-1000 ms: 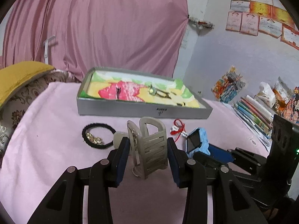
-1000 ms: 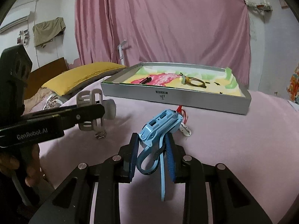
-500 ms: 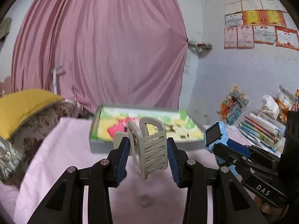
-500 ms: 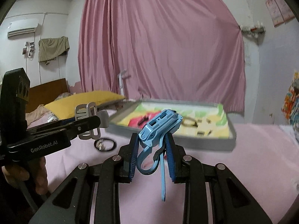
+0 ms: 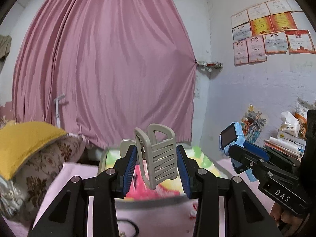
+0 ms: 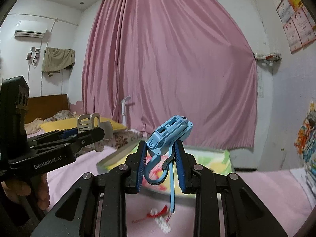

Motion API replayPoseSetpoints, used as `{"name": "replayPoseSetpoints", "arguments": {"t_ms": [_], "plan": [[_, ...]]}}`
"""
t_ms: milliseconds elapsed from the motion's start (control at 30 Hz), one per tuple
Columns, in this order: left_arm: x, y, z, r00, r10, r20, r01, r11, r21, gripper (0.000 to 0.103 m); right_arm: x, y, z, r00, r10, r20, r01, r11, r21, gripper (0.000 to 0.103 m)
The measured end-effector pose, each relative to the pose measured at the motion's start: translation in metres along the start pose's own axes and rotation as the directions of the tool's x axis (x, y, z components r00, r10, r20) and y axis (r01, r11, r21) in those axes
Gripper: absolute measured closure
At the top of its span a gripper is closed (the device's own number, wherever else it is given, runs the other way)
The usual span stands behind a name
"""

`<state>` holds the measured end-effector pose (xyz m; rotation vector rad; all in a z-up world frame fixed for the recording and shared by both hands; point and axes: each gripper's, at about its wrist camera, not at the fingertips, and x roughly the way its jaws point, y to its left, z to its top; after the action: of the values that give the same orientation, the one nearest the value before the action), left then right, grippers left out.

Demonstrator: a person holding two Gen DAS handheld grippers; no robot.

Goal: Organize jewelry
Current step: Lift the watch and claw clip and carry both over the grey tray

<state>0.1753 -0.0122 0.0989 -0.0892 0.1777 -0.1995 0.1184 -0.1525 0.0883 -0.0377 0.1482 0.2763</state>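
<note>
**Both tongs carry a piece above the pink cloth**

The left tongs pinch a beige hair claw clip upright between their blue pads. The right tongs pinch a light blue watch by its strap, its case above the pads and the loose strap end hanging below. Beyond both tongs lies the grey tray with its colourful lining. Below the right tongs, a red-corded trinket lies on the cloth.

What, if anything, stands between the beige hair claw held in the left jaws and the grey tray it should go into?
Nothing visible does. The hair claw is clamped in the left gripper, with the tray directly behind and below it. The right gripper, holding the blue watch, is off to the side.
</note>
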Motion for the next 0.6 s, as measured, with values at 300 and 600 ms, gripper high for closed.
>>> {"name": "replayPoseSetpoints", "arguments": {"t_ms": [300,600], "plan": [[0.059,0.012,0.031,0.997,0.042,0.066,-0.045,0.998,0.038,0.065,0.054,-0.006,0.033,0.997,-0.037,0.067,0.040,0.999,-0.036,0.078],[0.136,0.039,0.028,0.992,0.097,-0.083,-0.098,0.995,-0.008,0.065,0.151,-0.029,0.033,0.997,-0.055,-0.056,0.056,0.998,0.011,0.078]]}}
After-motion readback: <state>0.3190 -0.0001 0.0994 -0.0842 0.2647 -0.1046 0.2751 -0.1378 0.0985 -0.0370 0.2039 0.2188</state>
